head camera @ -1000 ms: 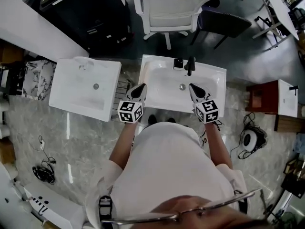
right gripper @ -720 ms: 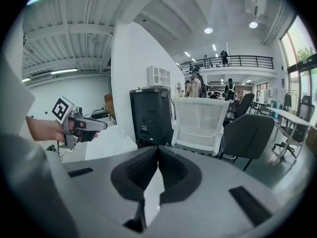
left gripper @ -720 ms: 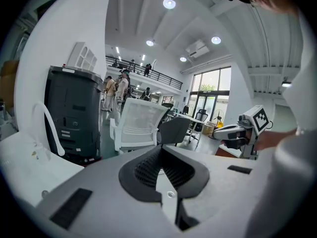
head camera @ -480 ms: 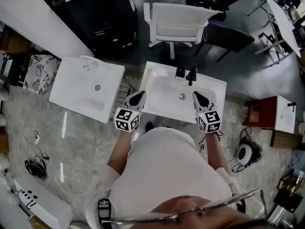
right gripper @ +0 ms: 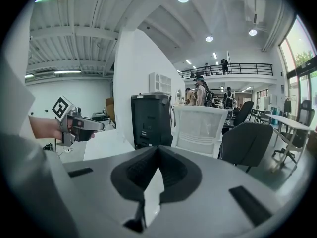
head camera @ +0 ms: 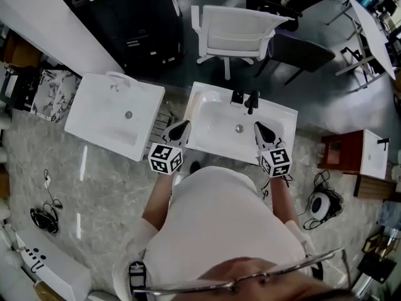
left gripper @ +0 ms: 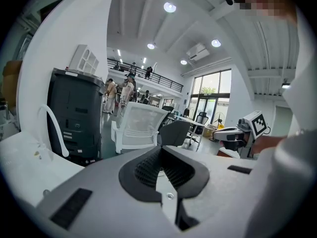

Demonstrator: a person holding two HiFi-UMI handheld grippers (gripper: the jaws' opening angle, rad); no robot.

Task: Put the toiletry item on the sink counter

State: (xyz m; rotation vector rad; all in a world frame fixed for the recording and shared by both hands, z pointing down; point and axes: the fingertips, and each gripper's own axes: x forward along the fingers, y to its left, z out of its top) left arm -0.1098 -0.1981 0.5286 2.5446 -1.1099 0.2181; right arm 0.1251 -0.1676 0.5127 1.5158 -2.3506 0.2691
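Observation:
I see no toiletry item that I can tell apart. A white sink [head camera: 279, 113] with a black faucet [head camera: 251, 99] and a small dark object [head camera: 236, 97] beside it stands right in front of the person. My left gripper [head camera: 182, 126] hovers at the sink's left front corner, and my right gripper [head camera: 257, 126] over its right front part. In the left gripper view the left gripper [left gripper: 159, 151] has its pads pressed together with nothing between them. The right gripper [right gripper: 158, 148] is likewise shut and holds nothing.
A second white basin [head camera: 94, 108] stands to the left. Behind the sink are a white mesh chair [head camera: 241, 27], a dark chair [head camera: 301, 49] and a black cabinet [head camera: 131, 17]. A red-brown stand [head camera: 341, 144] is at the right. Cables lie on the marble floor.
Both grippers have risen a little in front of the sink. Their place over its front edge has barely changed; the head view has shifted slightly.

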